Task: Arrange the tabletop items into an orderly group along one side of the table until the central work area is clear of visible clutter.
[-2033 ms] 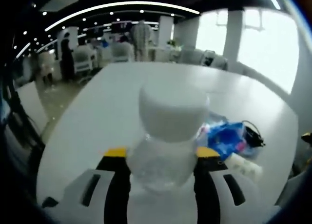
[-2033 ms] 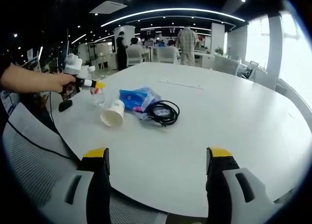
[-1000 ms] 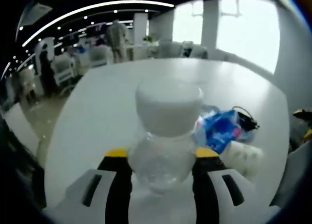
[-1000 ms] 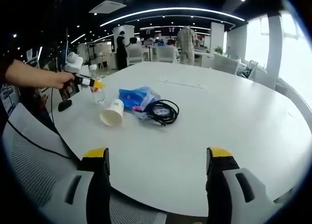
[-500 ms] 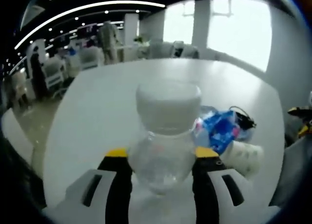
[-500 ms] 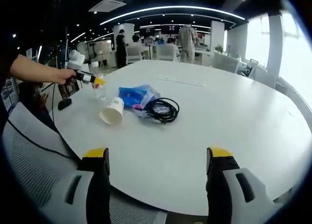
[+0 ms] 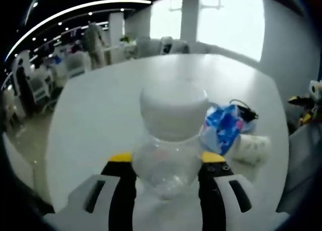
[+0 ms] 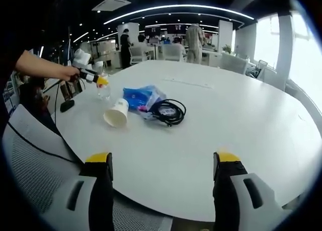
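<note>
My left gripper (image 7: 165, 163) is shut on a clear plastic bottle (image 7: 168, 150) with a white cap, held over the white table (image 7: 100, 110). Right of the bottle lie a blue packet (image 7: 224, 125), a black cable (image 7: 244, 107) and a tipped white paper cup (image 7: 254, 148). In the right gripper view a hand holds the left gripper (image 8: 95, 79) with the bottle (image 8: 103, 90) at the table's left edge, near the paper cup (image 8: 116, 113), the blue packet (image 8: 141, 97) and the coiled cable (image 8: 167, 111). My right gripper (image 8: 163, 160) stands open over the near table edge, jaws wide apart with nothing between them.
A grey mesh chair (image 8: 35, 160) stands at the near left of the round table (image 8: 241, 120). A black object (image 8: 67, 105) lies by the table's left edge. People and office chairs (image 8: 193, 40) stand far behind. Bright windows (image 7: 226, 19) line one side.
The left gripper's camera has swung, shifting the room to the left; the bottle stays gripped. In the right gripper view the hand with the bottle has risen slightly. The right gripper is still.
</note>
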Tool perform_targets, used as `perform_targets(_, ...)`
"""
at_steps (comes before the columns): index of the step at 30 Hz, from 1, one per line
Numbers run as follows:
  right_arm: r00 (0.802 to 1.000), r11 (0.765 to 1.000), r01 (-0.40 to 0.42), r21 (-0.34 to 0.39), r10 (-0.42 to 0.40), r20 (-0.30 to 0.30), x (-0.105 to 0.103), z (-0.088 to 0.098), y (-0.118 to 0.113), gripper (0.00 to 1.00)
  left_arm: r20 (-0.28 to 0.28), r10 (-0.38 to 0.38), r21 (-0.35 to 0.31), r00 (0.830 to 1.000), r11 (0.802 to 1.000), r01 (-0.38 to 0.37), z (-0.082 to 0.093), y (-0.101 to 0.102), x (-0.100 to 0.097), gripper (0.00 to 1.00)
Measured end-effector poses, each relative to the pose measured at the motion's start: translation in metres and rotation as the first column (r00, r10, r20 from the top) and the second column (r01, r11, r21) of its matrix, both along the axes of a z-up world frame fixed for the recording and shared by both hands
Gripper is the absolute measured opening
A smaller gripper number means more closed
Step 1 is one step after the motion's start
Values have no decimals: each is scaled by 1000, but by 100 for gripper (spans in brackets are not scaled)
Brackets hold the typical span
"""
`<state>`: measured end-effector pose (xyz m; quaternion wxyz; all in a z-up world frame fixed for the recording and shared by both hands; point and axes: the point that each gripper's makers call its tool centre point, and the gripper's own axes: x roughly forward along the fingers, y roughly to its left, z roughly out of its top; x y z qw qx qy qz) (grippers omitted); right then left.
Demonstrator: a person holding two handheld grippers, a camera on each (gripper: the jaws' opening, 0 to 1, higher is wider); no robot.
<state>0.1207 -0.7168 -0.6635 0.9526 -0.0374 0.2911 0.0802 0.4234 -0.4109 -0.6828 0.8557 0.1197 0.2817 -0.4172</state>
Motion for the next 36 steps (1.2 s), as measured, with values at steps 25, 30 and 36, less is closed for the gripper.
perform_targets(25, 1000, 1000, 13, -13, -13, -23, -1, -4, -3, 81, -28, -136, 83, 990, 987, 138, -2, 2, 25, 45)
perform_targets(30, 999, 1000, 10, -17, -11, -31, -2, -5, -3, 81, -37, -154, 85, 987, 984, 156, -2, 1, 27, 45)
perform_targets(36, 999, 1000, 6, -16, -7, -37, -2, -6, -2, 81, -47, -172, 92, 984, 980, 175, -4, 3, 26, 45)
